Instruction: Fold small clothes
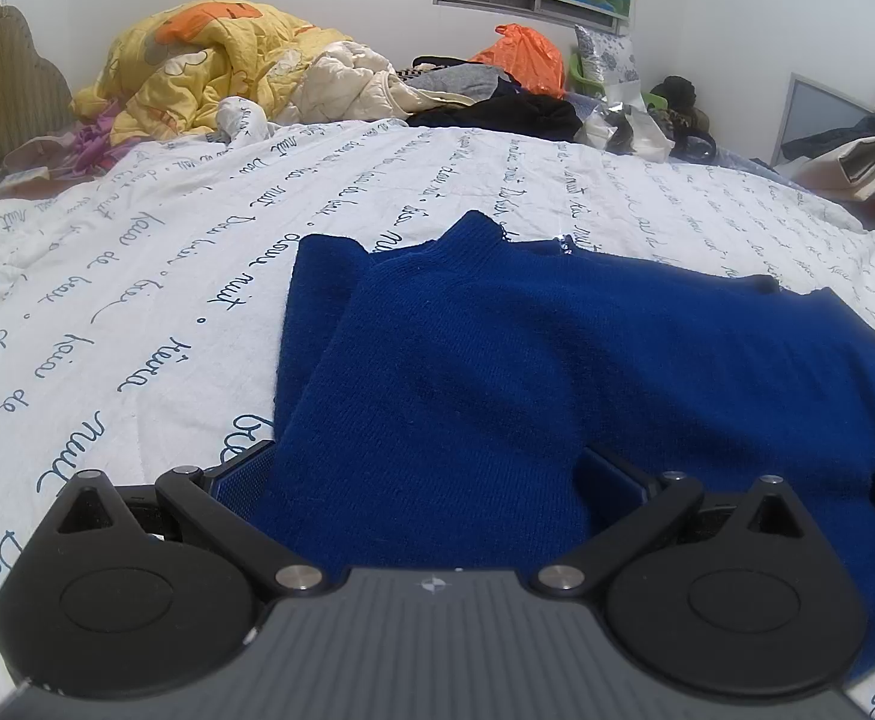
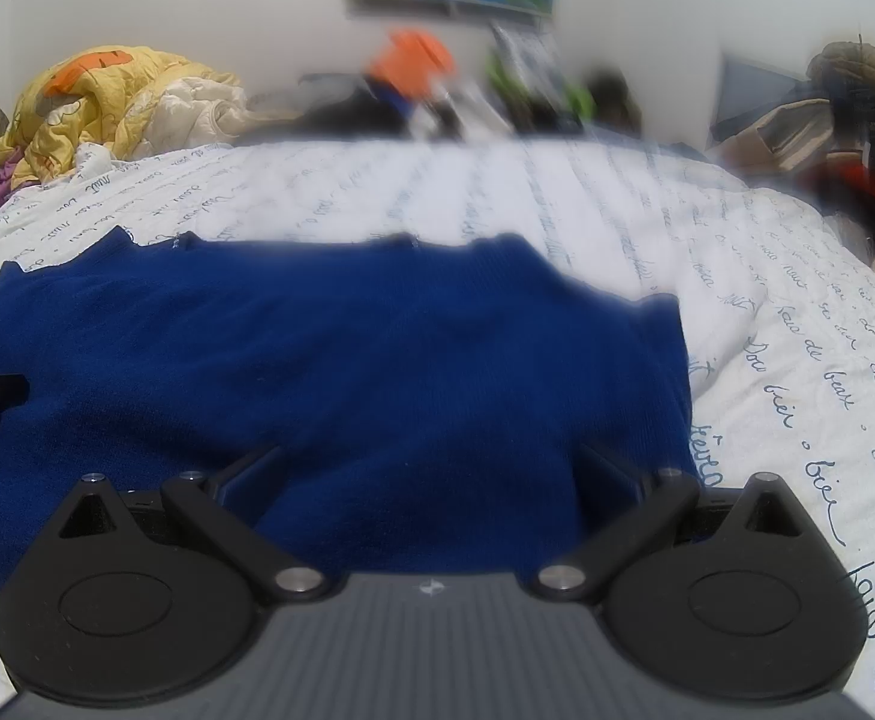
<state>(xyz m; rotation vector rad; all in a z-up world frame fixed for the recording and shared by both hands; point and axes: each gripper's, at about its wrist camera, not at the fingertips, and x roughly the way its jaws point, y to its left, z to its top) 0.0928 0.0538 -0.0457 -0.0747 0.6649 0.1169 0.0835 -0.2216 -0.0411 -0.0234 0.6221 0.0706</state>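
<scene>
The deep blue knitted sweater point(image 1: 557, 348) lies flat on the bed, its long axis running across from the left gripper point(image 1: 431, 480) to the right gripper point(image 2: 425, 468), collar at the far edge. Its fine-ribbed knit is folded over on the left side. Each gripper has its jaws spread wide, the sweater's near hem lying between them. Beneath is a white quilted bedspread with blue cursive writing point(image 1: 137, 312). Beyond the grippers sits a crumpled yellow cartoon-print quilt point(image 1: 197, 66) and an orange plastic bag point(image 1: 521, 57).
</scene>
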